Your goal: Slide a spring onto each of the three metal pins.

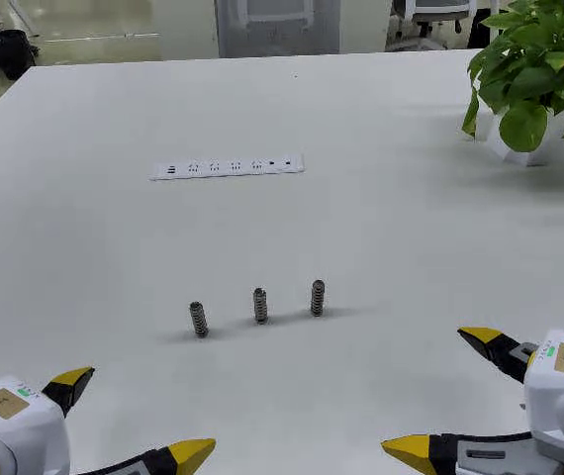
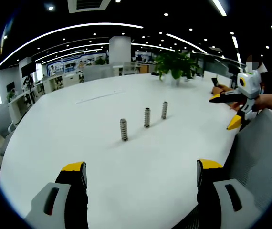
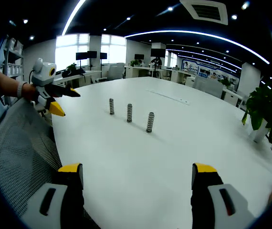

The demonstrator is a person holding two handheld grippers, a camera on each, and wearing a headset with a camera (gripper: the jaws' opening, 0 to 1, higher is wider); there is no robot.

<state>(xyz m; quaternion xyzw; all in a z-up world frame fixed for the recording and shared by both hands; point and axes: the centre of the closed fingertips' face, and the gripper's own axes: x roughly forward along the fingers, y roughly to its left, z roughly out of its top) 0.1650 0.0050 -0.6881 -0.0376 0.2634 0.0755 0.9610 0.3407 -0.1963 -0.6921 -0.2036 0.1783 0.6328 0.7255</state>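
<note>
- Three coils stand upright in a slightly slanted row on the white table [image 1: 381, 228], a bit below the middle of the head view. They are the left spring [image 1: 199, 319], the middle spring [image 1: 260, 305] and the right spring [image 1: 318, 297].
- They're spaced apart with none touching, and each throws a faint shadow on the tabletop.
- The pins themselves are too small to pick out, so it can't be told for sure that every coil sits on one.
- The left gripper [image 1: 131, 419] sits in the lower left corner of the head view, its yellow-tipped jaws spread wide with nothing between them. Its own view shows the same gap, with the row of springs well ahead of the tips.
- The right gripper [image 1: 442, 394] is in the lower right corner of the head view, jaws also wide apart and holding nothing, well clear of the springs.
- Each gripper pops up in the other's view too: the right one at the right edge of the left gripper view, the left one at the upper left of the right gripper view.
- Further out, a white power strip [image 1: 228, 167] lies flat in the upper middle of the head view, well beyond the springs.
- A potted plant [image 1: 537, 69] sits on the table in the upper right corner — green leaves, white pot.
- A mesh chair back [image 3: 16, 157] fills the lower left of the right gripper view, just beside the table edge.
</note>
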